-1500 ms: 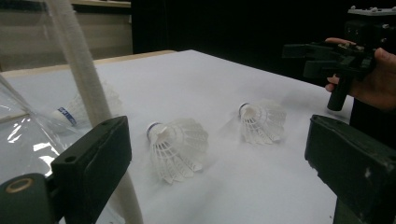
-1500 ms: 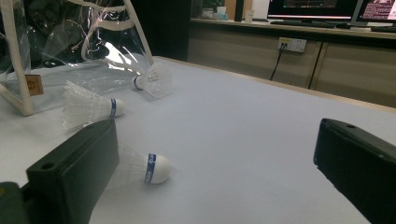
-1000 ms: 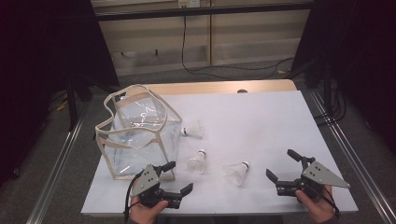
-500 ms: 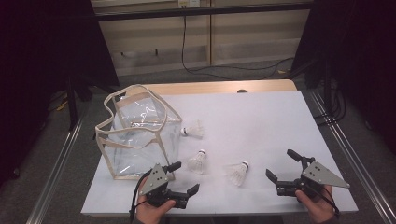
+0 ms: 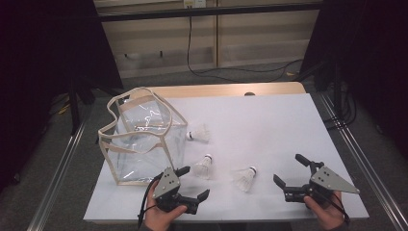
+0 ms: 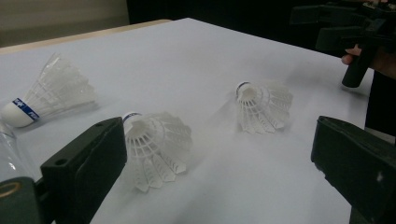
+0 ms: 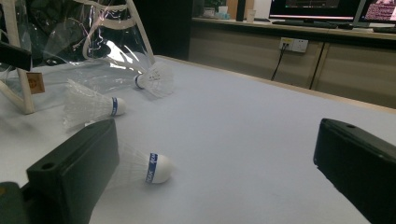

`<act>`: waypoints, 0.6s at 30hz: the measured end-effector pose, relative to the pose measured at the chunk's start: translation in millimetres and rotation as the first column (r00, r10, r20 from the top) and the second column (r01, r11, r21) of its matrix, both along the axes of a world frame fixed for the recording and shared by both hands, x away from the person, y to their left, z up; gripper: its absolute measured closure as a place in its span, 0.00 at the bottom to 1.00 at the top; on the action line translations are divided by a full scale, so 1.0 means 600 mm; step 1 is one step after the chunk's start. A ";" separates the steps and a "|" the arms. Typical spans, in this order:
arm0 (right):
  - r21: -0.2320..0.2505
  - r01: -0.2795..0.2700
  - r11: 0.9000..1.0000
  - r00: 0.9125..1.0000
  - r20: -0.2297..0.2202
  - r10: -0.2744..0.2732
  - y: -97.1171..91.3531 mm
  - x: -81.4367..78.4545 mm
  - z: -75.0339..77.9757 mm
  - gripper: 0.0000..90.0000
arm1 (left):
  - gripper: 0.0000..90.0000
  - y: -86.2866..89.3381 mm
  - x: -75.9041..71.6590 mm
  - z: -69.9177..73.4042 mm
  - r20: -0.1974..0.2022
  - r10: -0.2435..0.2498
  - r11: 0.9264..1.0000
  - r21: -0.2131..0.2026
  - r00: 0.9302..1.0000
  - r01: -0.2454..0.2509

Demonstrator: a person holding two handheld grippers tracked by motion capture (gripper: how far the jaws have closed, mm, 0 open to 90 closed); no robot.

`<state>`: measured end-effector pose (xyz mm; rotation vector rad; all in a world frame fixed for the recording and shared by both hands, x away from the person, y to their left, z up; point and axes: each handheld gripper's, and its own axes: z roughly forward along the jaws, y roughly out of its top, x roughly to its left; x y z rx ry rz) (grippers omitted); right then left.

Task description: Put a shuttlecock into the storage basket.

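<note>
Shuttlecocks [image 5: 204,167] [image 5: 244,177] lay on the white desk [image 5: 269,125] between the left claw [image 5: 188,182] and right claw [image 5: 290,169], both spread wide, holding and touching nothing.

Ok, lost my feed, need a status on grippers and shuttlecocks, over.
Left gripper open, right gripper open, both empty. Three shuttlecocks loose on table beside clear bag. Nothing in the way.
</note>
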<state>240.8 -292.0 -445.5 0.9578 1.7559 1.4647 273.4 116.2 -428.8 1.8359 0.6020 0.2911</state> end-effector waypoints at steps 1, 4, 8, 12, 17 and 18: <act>-0.001 -0.001 1.000 1.000 -0.001 0.001 0.000 0.000 0.000 0.00 | 0.04 -0.001 0.000 0.001 0.001 -0.001 1.000 0.002 1.000 0.001; -0.001 -0.002 1.000 1.000 -0.002 0.002 0.000 0.000 0.000 0.00 | 0.04 -0.006 0.003 0.001 -0.007 0.009 1.000 0.000 1.000 -0.009; 0.000 0.001 1.000 1.000 0.001 -0.001 0.000 0.000 0.000 0.00 | 0.04 -0.013 0.005 0.000 -0.026 0.015 1.000 0.007 1.000 -0.015; 0.001 0.000 1.000 1.000 -0.003 0.000 0.000 0.000 0.000 0.00 | 0.04 -0.019 0.008 -0.001 -0.042 0.029 0.999 0.023 0.999 -0.028; 0.003 -0.001 1.000 1.000 -0.005 0.001 0.000 0.000 -0.001 0.00 | 0.07 -0.026 0.012 -0.002 -0.054 0.040 0.998 0.043 0.998 -0.037; 0.003 -0.001 1.000 1.000 -0.005 0.001 0.000 0.000 -0.001 0.00 | 0.07 -0.028 0.012 -0.003 -0.054 0.046 0.998 0.049 0.997 -0.043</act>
